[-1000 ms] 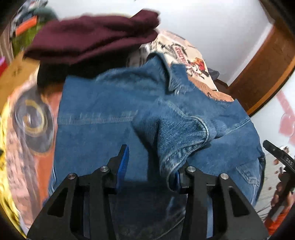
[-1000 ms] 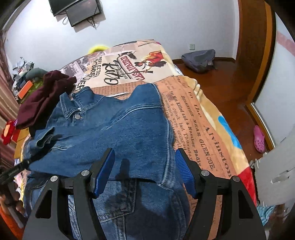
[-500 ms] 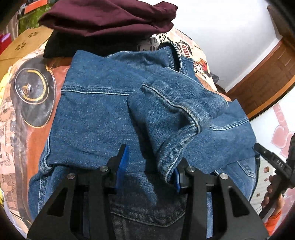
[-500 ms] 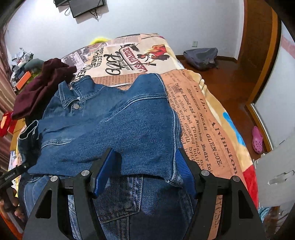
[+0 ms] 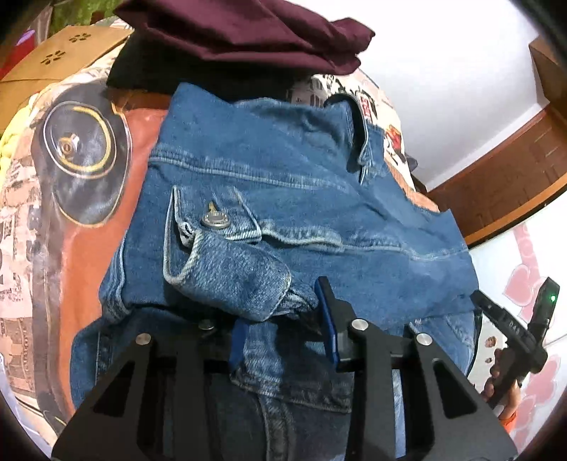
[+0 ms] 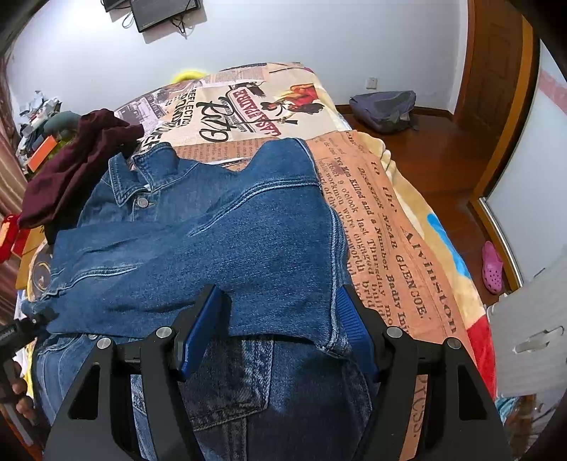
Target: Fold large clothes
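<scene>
Lying spread across the printed bedspread (image 6: 407, 227), the blue denim jacket (image 6: 219, 241) sits directly ahead of both your grippers. Its collar (image 6: 124, 177) faces the far end, with one metal button (image 6: 142, 202) visible beneath it. In the left wrist view, a sleeve cuff (image 5: 219, 269) is folded over onto the jacket body, and a metal cuff button (image 5: 215, 220) shows at its upper edge. The fabric is mid-blue with pale stitched seams.

Your left gripper (image 5: 283, 329) has its jaws closing, and a bunched end of the cuff lies between the blue pads; whether they press it cannot be told. Your right gripper (image 6: 280, 326) has its fingers spread wide over the jacket's near hem, which lies between them without being pinched.

Readable print on the bedspread includes "NEAR GLENCOE" and "Killed and a Number Badly"; a large inverted logo appears further off, not fully legible.

Note the surrounding items. A maroon garment (image 5: 248, 32) lies piled beyond the collar, touching the jacket's far edge. A cardboard box (image 5: 60, 60) stands beside the bed at upper left. A grey backpack (image 6: 384, 110) rests on the wooden floor, and a pink clog (image 6: 492, 266) lies near the wall. A dark screen (image 6: 163, 12) hangs on the far wall.
</scene>
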A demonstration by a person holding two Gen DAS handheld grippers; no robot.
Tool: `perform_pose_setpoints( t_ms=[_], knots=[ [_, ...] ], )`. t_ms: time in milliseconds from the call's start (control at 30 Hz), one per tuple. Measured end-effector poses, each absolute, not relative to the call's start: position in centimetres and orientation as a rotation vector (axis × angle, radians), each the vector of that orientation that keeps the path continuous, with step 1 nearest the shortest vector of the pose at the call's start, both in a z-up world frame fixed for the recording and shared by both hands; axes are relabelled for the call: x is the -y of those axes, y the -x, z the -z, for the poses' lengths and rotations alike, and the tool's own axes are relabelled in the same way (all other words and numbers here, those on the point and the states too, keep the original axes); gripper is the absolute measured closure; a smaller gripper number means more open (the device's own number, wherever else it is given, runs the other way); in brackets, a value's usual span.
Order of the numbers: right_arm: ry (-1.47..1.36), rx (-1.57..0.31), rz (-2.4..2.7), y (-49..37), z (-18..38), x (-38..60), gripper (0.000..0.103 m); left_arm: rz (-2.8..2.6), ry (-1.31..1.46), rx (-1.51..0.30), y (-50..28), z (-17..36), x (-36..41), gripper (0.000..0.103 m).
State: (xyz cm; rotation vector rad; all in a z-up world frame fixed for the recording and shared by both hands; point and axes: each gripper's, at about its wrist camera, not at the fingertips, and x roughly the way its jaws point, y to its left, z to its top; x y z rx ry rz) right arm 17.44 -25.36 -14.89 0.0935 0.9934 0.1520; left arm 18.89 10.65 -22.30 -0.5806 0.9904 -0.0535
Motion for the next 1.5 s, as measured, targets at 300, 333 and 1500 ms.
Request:
perform_pose_setpoints(
  t_ms=[300,333,1500],
  knots=[
    [-0.069,-0.944,-0.167,-17.4,12.7,25.3,0.039,-0.1,0.066,-0.734,-21.0,14.6,-5.1,0.086],
    [-0.066,-0.935,-0.169,-17.4,12.4,25.3,0.039,-0.103,0.04,-0.706,-20.9,13.9,-4.8,0.086],
    [-0.017,-1.006,-0.211,-15.6,12.8,26.6,0.03,-0.057,0.182,-0.915,-17.6,14.9,-13.3,0.05]
  ],
)
